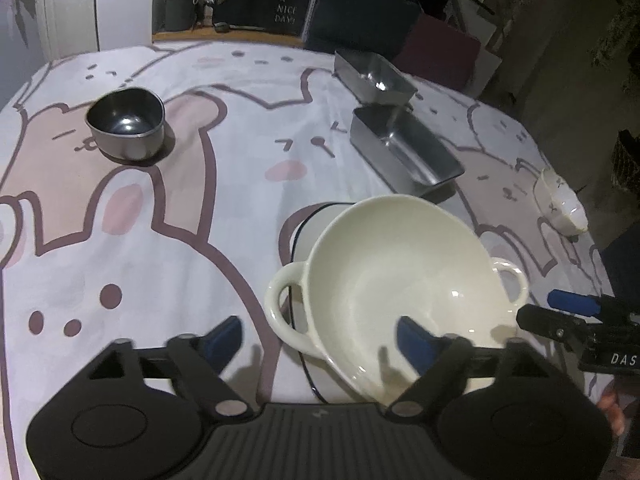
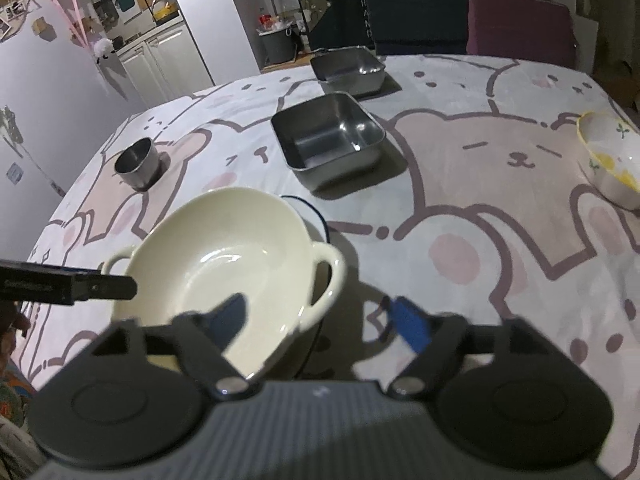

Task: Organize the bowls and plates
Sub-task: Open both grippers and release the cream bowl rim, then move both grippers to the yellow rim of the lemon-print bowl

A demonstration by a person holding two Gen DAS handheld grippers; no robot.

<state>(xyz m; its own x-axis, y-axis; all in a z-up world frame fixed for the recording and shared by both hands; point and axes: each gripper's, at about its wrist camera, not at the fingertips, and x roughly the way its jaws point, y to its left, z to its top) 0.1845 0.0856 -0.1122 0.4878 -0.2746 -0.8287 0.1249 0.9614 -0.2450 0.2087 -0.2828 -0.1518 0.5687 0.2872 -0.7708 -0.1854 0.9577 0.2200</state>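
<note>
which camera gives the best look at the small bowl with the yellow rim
The right wrist view: the small bowl shows its yellow rim and inside. In the left wrist view it sits tiny and distorted at the right edge.

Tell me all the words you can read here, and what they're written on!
"HAVE A NICE DAY!" on the dark panel behind the table.
"DAS", cut off at the picture's edge, on the right gripper.
The embossed print on the left gripper is too blurred to read.

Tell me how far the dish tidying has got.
Done: cream bowl sits on the blue-rimmed plate. In hand: nothing; left gripper and right gripper are open. Left: steel bowl, two steel trays, flowered bowl remain scattered.
</note>
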